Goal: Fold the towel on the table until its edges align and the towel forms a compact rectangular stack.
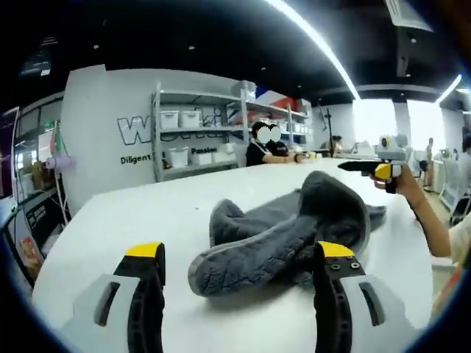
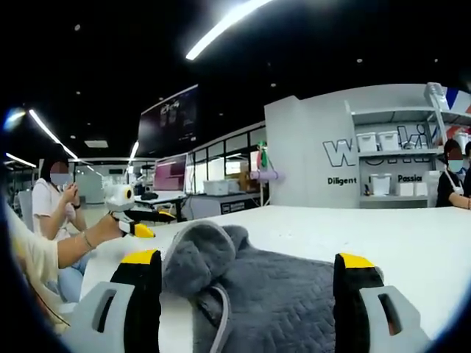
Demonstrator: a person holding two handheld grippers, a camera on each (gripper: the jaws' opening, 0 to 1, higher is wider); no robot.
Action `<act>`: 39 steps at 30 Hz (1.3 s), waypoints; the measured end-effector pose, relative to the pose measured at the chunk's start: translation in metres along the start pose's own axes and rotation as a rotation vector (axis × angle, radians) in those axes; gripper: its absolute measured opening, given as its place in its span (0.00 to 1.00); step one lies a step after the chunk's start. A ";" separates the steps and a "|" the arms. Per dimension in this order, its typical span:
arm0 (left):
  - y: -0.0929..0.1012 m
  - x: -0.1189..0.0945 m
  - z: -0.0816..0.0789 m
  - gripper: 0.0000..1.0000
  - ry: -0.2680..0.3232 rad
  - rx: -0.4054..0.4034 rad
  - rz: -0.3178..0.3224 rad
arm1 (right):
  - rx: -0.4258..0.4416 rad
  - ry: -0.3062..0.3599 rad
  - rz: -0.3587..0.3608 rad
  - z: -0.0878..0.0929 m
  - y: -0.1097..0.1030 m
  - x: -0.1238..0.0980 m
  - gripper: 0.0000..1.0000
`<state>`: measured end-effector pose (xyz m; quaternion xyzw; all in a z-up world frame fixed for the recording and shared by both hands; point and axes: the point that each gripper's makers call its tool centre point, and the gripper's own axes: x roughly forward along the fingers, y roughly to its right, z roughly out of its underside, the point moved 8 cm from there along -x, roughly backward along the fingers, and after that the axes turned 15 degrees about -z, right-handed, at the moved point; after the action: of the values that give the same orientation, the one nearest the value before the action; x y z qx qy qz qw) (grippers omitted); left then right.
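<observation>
Both grippers released, poised over a crumpled grey towel on the white counter.

In the left gripper view, the left gripper point(image 1: 241, 265) has its yellow-tipped jaws spread wide with nothing between them, hovering just above the near end of the towel point(image 1: 287, 232), which lies bunched and partly rolled on the counter point(image 1: 147, 213). The right gripper point(image 2: 248, 276) is likewise spread apart and grasps nothing, the towel's quilted surface lying between and beyond its jaws in the right gripper view. Each gripper appears in the other's view, held in a hand at the counter's edge. Beyond the counter stand shelves point(image 1: 195, 132) with white bins, and a seated person point(image 1: 266, 147).
</observation>
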<state>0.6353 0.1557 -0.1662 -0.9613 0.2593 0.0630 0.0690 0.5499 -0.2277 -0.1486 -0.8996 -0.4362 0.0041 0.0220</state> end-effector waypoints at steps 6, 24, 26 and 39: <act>-0.023 0.011 0.009 0.58 -0.049 -0.079 0.059 | -0.001 0.002 -0.002 0.001 -0.003 0.000 0.99; -0.025 0.037 0.029 0.03 -0.117 0.042 0.226 | 0.002 -0.017 0.012 0.003 0.001 0.000 0.99; -0.027 0.036 0.027 0.02 -0.099 0.087 0.237 | 0.003 -0.017 0.014 0.003 0.002 0.000 0.99; -0.064 0.036 -0.001 0.01 -0.191 0.500 0.098 | 0.006 -0.026 0.019 0.004 0.004 -0.001 0.99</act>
<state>0.6992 0.1929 -0.1647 -0.8904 0.3055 0.0909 0.3250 0.5520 -0.2311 -0.1526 -0.9035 -0.4278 0.0176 0.0190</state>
